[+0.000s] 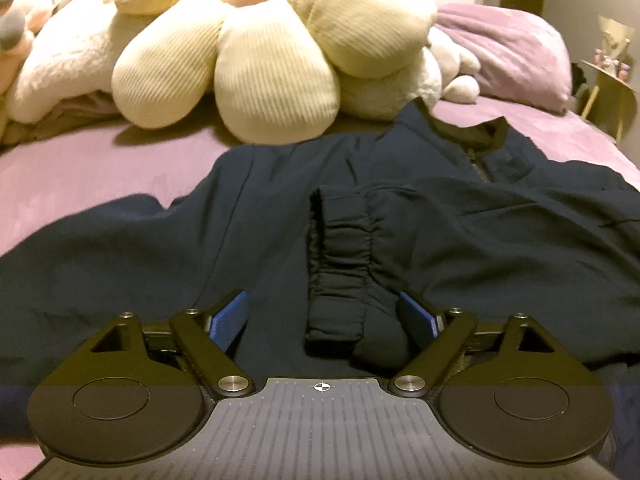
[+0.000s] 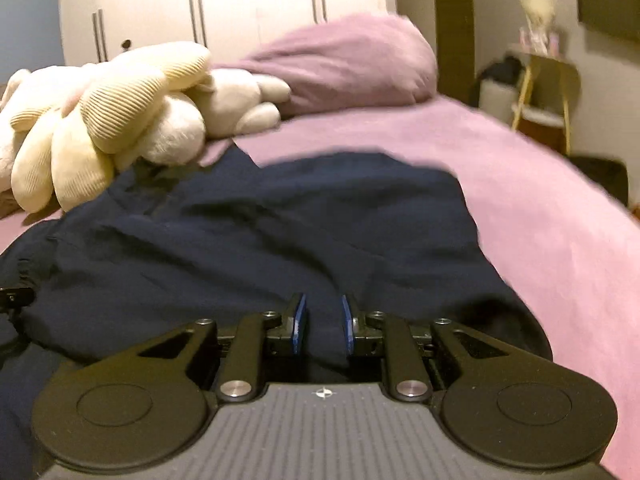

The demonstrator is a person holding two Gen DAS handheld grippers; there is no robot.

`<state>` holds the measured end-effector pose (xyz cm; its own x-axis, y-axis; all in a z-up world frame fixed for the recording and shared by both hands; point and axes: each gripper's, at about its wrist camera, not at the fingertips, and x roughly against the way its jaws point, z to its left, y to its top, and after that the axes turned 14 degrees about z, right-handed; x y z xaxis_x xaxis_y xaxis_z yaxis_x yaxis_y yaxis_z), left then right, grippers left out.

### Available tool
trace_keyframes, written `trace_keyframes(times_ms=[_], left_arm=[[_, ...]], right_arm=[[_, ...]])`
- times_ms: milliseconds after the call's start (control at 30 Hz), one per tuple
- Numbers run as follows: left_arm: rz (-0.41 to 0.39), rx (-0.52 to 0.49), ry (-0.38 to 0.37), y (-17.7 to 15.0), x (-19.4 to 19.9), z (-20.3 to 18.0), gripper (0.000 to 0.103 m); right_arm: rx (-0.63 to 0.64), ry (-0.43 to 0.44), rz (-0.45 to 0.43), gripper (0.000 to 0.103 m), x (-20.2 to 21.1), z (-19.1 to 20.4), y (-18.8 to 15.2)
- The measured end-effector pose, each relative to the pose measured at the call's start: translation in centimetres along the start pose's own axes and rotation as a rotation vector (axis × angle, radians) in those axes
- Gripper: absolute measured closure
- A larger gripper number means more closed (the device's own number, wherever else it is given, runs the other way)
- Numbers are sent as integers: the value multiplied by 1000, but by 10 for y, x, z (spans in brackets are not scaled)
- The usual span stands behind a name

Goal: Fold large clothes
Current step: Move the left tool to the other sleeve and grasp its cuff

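A dark navy jacket [image 1: 460, 232] lies spread on the purple bed, collar and zip at the far right. One sleeve is folded over its body, with the elastic cuff [image 1: 340, 276] pointing toward me. My left gripper [image 1: 324, 312] is open wide, low over the jacket, with the cuff end between its blue pads [image 1: 228, 320]. In the right wrist view the jacket [image 2: 280, 232] fills the middle. My right gripper [image 2: 323, 320] has its jaws narrowly apart with a ridge of navy fabric between the blue pads [image 2: 299, 322]; whether they pinch it is unclear.
Cream flower-shaped and white plush toys [image 1: 240, 52] lie at the head of the bed, touching the jacket's far edge. A purple pillow [image 2: 352, 64] sits behind. Purple bedsheet [image 2: 540, 208] shows to the right. A yellow side table [image 2: 548, 76] and white wardrobe [image 2: 240, 4] stand beyond.
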<state>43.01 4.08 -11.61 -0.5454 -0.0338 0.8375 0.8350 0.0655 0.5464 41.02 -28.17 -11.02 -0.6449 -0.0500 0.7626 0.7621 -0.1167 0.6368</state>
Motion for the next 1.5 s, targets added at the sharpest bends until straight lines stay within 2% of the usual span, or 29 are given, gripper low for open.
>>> trace_keyframes(times_ms=[67,233,433,500,567,633,700,767,867,1100,1200,1300,1400,1500], left_arm=[[8,3,17,2,-4,-3,12],[15,-11,28,1,-5,-2,10],[64,29,45,4,-1,1,8],[71,27,54,5,-1,0,7],[75,37,61,5,-2,-1,6],[75,42,69,4,-3,-2,6],[70,34,75,4,-4,-2,5],[67,32,76,3,-5,-1,3],[61,34,77,2,-6,0,2],[61,48,77,3,9,9,2],[37,45,42,-3,29,26,1],[22,105,-21,-21,59,60,0],[-17,234,-60,-54,87,110,0],[-27,445,-35,-93,103,185,0]], right_arm=[[-13,22,-2,87,-2,-4,-3],[28,-11,24,87,-9,5,0],[61,-25,50,86,-11,10,3],[41,-1,79,86,-9,7,8],[-18,65,113,79,-5,-1,13],[-46,103,114,79,-3,-7,11],[-7,78,86,79,-4,-2,2],[64,17,58,79,-6,11,-5],[117,-40,59,79,-10,23,-6],[180,-74,82,79,-10,30,-2],[168,-63,100,79,4,33,2],[104,15,50,79,37,32,-8],[53,98,34,79,66,37,-31],[41,171,61,79,77,50,-51]])
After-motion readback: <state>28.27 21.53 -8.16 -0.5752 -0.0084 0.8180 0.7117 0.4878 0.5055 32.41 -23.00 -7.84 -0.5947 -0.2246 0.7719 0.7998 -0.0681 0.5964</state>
